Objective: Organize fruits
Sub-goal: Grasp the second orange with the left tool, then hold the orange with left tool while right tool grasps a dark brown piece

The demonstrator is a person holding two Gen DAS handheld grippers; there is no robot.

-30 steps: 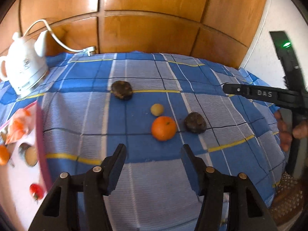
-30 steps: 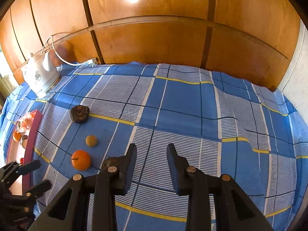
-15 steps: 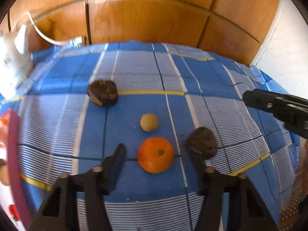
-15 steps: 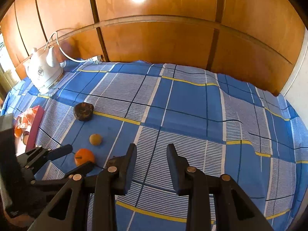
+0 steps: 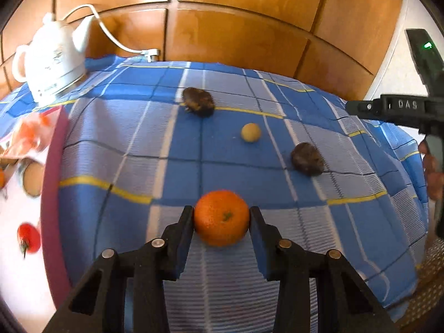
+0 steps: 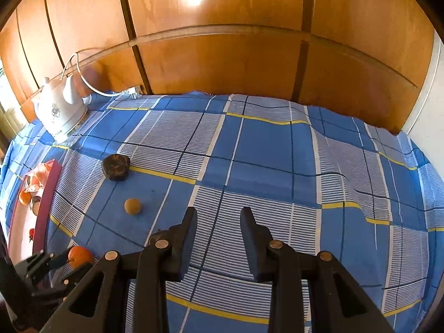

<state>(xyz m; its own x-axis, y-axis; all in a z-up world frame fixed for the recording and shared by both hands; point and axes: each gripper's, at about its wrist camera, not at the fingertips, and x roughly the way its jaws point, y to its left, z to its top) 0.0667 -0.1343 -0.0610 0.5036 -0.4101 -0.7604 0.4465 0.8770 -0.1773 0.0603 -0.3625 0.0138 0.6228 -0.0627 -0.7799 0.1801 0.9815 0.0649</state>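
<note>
Round orange mandarin (image 5: 221,217) on blue checked tablecloth (image 5: 133,127), dead centre between the 2 left tong (image 5: 221,222) pads, jaws closing and both touching its sides. Right tongs (image 6: 218,222) far off, slightly parted, grasping nothing.

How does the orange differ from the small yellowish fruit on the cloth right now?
The orange is clearly bigger and bright orange; the small yellowish fruit is pale tan. The orange sits between the closing jaws of the left gripper, pads at its sides; the yellowish fruit lies free, farther out, with nothing touching it. The orange shows a green stem scar; the other looks plain. Both are round and on the blue checked cloth.
</note>
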